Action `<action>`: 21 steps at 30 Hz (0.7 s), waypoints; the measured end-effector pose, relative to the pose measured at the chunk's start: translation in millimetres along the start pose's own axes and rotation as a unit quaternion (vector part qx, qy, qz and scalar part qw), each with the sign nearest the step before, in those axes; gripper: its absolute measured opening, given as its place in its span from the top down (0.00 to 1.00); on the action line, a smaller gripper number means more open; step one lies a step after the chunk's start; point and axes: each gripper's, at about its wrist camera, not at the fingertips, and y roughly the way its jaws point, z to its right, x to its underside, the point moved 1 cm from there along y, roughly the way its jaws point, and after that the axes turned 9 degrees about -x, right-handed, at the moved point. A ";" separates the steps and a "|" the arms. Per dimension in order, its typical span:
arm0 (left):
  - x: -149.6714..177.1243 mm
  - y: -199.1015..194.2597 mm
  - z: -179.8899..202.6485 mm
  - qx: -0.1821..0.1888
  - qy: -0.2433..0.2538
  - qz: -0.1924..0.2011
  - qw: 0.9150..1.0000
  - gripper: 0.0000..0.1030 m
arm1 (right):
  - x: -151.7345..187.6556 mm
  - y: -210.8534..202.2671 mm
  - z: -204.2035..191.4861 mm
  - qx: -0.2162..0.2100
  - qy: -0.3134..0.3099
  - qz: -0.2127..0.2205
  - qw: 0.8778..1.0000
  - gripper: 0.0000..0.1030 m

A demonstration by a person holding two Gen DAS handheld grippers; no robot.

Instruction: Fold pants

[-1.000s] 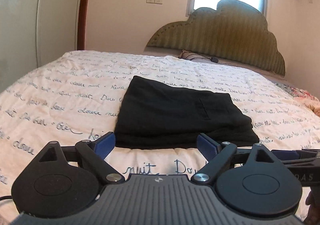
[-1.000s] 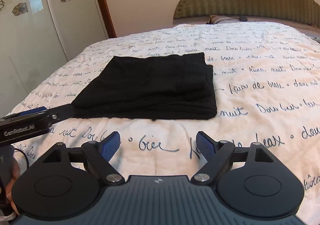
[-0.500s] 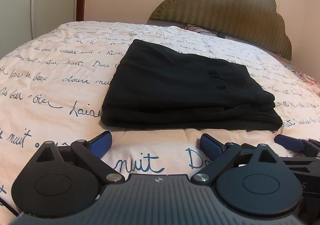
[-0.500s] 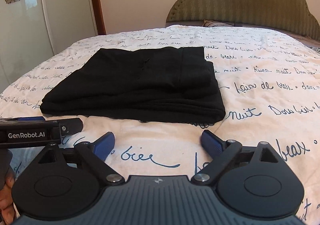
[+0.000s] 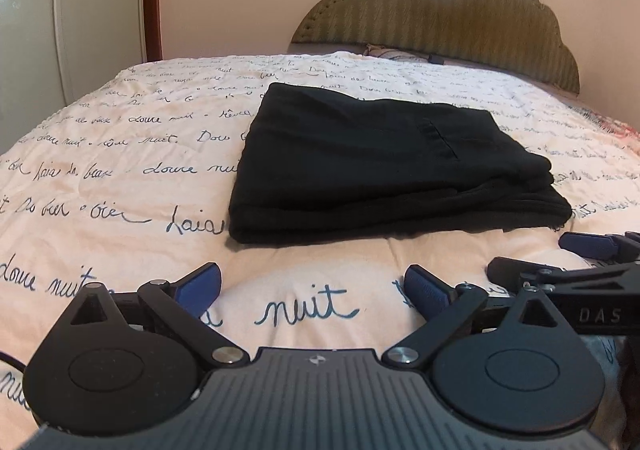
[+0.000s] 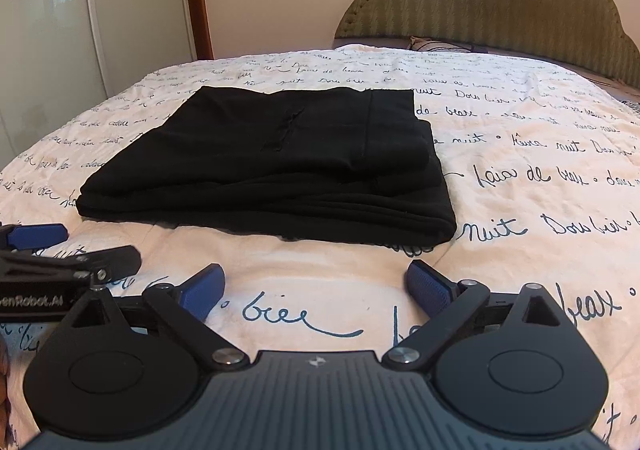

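The black pants (image 5: 372, 166) lie folded into a flat stacked rectangle on the bed; they also show in the right wrist view (image 6: 280, 162). My left gripper (image 5: 312, 282) is open and empty, low over the quilt just short of the pants' near edge. My right gripper (image 6: 314, 282) is open and empty, also just short of the near edge. The right gripper shows at the right edge of the left wrist view (image 5: 580, 262). The left gripper shows at the left edge of the right wrist view (image 6: 48, 250).
The pants rest on a white quilt with blue handwriting print (image 5: 120, 170). A green padded headboard (image 5: 460, 22) and a pillow (image 5: 396, 50) stand at the far end. A floral wardrobe door (image 6: 60, 10) is on the left.
Both grippers have dropped lower toward the quilt and stayed open and empty. The folded pants have not moved.
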 end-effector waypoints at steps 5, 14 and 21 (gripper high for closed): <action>-1.7 3.5 3.3 -0.005 0.008 -0.006 1.000 0.00 | 0.4 -0.3 -0.6 0.001 -0.001 0.001 1.000 0.04; -1.4 4.5 -0.1 0.003 -0.001 -0.006 1.000 0.00 | 0.5 -0.9 0.0 0.000 0.001 0.003 1.000 0.04; -1.3 4.4 -0.5 0.003 -0.001 -0.005 1.000 0.00 | 0.2 -1.5 0.3 -0.002 0.003 0.005 1.000 0.04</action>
